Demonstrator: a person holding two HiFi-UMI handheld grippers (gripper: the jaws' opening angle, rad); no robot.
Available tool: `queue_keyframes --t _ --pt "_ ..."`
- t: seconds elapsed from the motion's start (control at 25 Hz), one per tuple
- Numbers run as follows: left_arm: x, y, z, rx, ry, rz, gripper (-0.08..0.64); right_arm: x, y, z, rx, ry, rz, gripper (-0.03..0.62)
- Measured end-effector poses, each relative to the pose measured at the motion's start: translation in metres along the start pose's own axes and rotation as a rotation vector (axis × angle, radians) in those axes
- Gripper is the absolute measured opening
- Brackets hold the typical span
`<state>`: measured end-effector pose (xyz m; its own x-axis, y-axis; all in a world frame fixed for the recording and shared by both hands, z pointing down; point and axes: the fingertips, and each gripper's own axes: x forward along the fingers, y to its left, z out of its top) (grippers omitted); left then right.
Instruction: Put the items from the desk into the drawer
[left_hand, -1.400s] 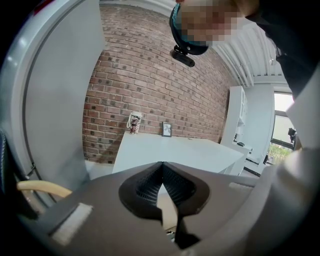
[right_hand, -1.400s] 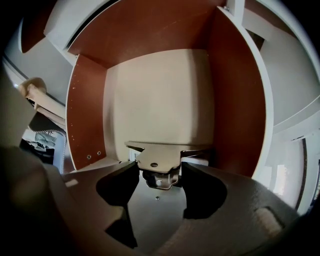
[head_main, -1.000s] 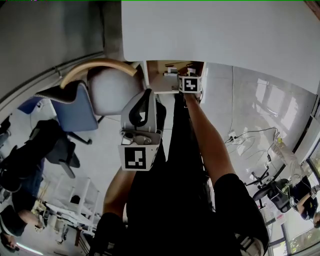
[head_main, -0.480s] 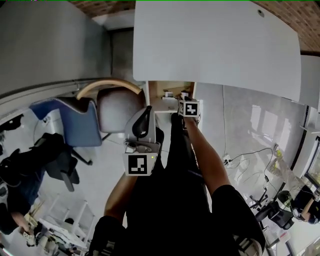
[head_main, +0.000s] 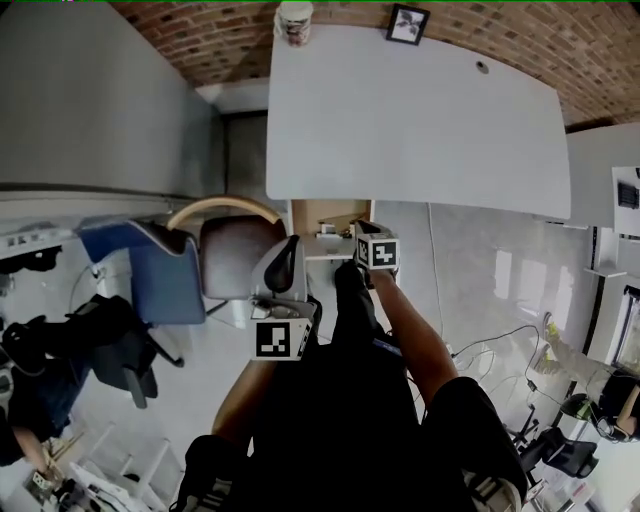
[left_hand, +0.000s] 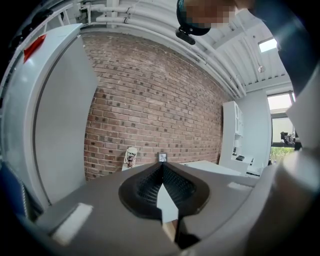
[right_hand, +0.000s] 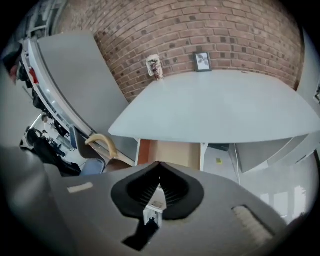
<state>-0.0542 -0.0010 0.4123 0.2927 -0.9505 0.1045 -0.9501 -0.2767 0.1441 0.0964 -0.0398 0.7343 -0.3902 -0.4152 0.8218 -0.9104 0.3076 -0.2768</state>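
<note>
A paper cup (head_main: 293, 22) and a small picture frame (head_main: 407, 24) stand at the far edge of the white desk (head_main: 420, 130), against the brick wall. Under the desk's near edge a wooden drawer (head_main: 330, 215) is pulled open. My right gripper (head_main: 362, 235) is at the drawer's front, its jaws shut with nothing held. My left gripper (head_main: 290, 245) is held lower left of the drawer, jaws shut and empty. The right gripper view shows the cup (right_hand: 155, 66), the frame (right_hand: 202, 61) and the drawer (right_hand: 172, 152) beyond my shut right gripper (right_hand: 160, 163). The left gripper (left_hand: 162, 167) points toward the cup (left_hand: 131, 157).
A brown chair with a wooden back rail (head_main: 235, 250) stands left of the drawer, and a blue chair (head_main: 160, 270) is beside it. A grey partition (head_main: 100, 100) runs along the left. Cables (head_main: 500, 340) lie on the floor to the right. White cabinets (head_main: 610, 200) stand at the far right.
The head view has tilted up, so the desk's far edge with the cup and frame has come into sight. Both grippers stay shut near the drawer; the left one has barely shifted.
</note>
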Motion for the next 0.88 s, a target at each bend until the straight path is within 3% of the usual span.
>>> queue_keyframes --t 0.52,0.88 --pt "-0.003 -0.009 0.054 0.050 -0.045 -0.023 0.018 -0.154 0.047 0.129 -0.097 -0.382 0.106 0.005" --pt "-0.004 -0.002 0.087 0.067 -0.097 -0.011 0.018 -0.250 0.082 0.181 -0.205 -0.606 0.131 0.005"
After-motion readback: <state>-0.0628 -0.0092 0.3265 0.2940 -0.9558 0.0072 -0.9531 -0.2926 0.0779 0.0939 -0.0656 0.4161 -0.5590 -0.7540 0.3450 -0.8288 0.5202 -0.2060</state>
